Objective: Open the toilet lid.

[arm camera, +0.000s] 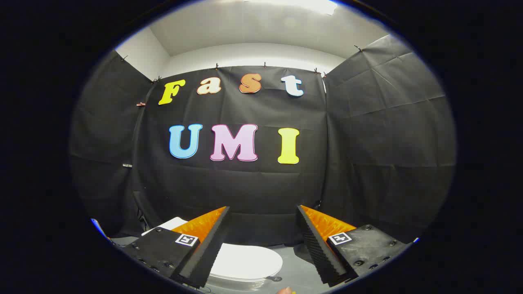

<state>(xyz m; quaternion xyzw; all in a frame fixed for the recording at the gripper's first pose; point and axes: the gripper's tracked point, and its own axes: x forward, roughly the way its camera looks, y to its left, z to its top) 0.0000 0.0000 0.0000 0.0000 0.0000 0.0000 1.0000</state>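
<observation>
The black cloth wall [253, 183] of the booth is seen hung on three sides, pinned along its top with small clips, and above it a white wall and ceiling [253, 28] are lit from overhead. The cloth is creased in broad folds, most plainly on the right-hand panel.

Below the cloth a grey floor [296, 269] is seen, and on it the toilet is placed. Its white lid [245, 261] is lying flat and shut, glossy, with a rounded front edge turned toward the right. Behind the lid, close to the foot of the back cloth, a white block that appears to be the tank [173, 223] is partly hidden by the left finger. A small dark round piece [276, 279] is seen on the floor just beside the lid's front edge; what it is cannot be told.

The hand-held gripper [263, 234] is held above the toilet with its two fingers spread wide and nothing gripped between them. The lid is found low between the fingers, nearer the left one, which overlaps its rear part; the right finger is well apart from it. No contact between fingers and lid is seen. A square printed marker [186, 239] is carried on each finger's base.
</observation>
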